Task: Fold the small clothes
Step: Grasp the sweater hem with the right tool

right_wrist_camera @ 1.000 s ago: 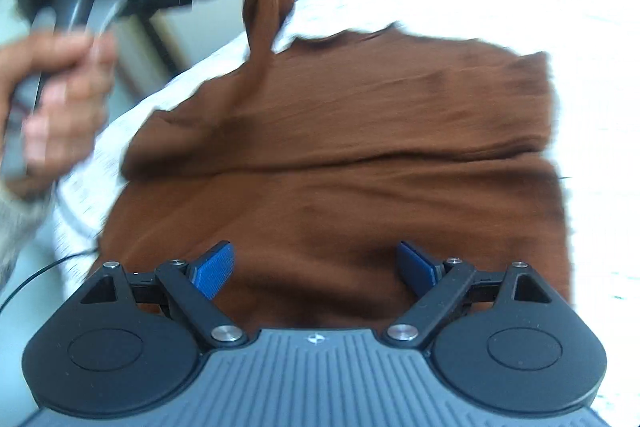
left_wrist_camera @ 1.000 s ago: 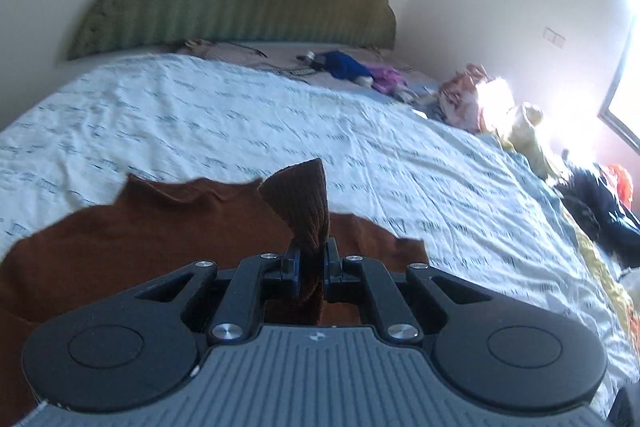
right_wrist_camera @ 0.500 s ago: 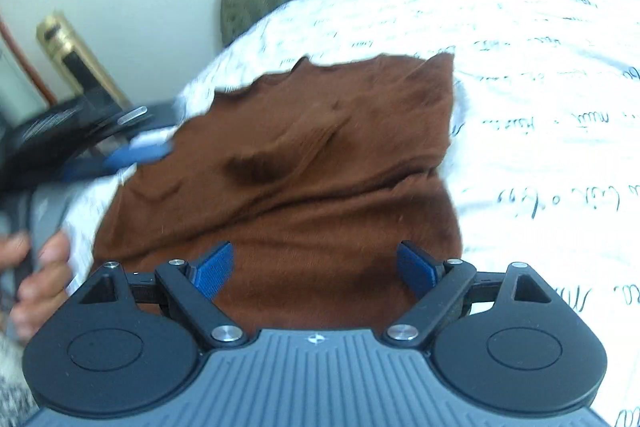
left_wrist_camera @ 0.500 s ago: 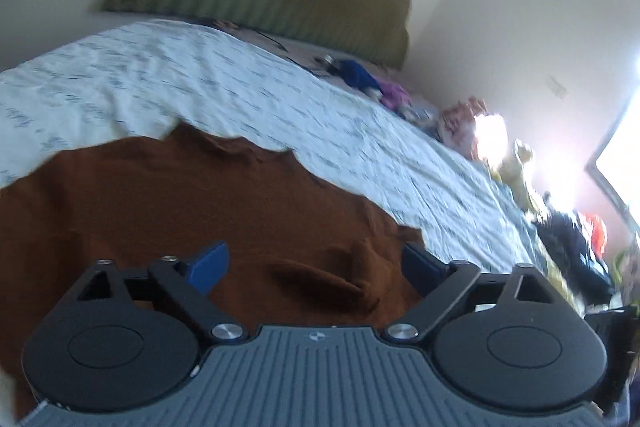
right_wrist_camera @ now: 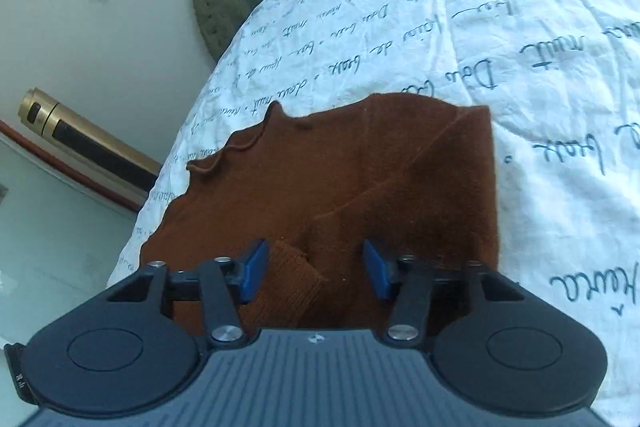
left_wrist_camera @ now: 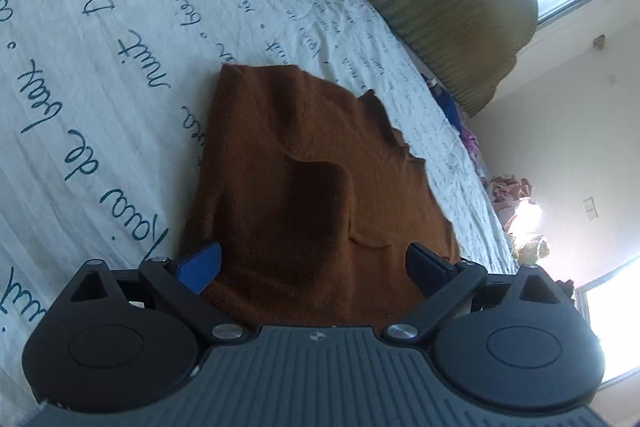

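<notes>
The right hand-held gripper (right_wrist_camera: 314, 273) is narrowing with a ribbed cuff (right_wrist_camera: 292, 279) between its pads but not yet pinched; the left hand-held gripper (left_wrist_camera: 312, 267) stands wide and empty over the near hem. The brown top (left_wrist_camera: 304, 187) lies partly folded on the bed (left_wrist_camera: 100, 67); to fold it well, pinch the cuff squarely, then lay it flat across the body, keeping edges aligned.

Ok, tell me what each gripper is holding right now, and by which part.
Nothing is held. The left gripper is open above the brown sweater. The right gripper straddles its ribbed cuff, with the pads not pressing it.
</notes>
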`<action>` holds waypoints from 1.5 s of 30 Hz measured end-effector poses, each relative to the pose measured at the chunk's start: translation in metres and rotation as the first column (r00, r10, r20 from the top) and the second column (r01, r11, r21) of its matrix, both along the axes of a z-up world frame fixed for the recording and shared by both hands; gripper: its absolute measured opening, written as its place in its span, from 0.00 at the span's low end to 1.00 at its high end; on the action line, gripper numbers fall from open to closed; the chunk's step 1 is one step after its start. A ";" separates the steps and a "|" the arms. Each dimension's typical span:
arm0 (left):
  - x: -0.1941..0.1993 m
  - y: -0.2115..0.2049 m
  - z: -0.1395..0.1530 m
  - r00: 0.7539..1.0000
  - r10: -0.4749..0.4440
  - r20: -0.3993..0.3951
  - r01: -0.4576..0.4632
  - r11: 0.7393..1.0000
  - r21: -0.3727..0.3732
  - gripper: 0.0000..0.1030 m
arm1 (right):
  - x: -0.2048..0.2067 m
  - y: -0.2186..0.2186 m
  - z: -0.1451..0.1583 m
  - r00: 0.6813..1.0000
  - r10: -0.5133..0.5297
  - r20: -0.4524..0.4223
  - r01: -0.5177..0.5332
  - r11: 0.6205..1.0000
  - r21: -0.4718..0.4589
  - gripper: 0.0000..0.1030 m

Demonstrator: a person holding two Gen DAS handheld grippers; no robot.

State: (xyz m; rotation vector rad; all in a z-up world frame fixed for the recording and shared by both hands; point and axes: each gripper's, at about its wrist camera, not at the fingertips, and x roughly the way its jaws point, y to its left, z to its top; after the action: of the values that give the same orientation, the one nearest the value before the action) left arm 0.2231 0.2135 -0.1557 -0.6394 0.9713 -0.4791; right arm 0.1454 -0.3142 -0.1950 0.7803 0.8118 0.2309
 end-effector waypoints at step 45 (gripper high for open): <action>0.012 0.009 0.048 0.991 0.134 0.006 -0.134 0.991 0.006 1.00 | -0.028 0.016 0.037 0.985 0.131 0.114 -0.098 0.960 -0.262 0.05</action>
State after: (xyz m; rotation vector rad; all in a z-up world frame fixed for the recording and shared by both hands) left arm 0.2347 0.2225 -0.1079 -0.6920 0.9174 -0.3583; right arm 0.1171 -0.2980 -0.1580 0.4706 0.7465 0.2714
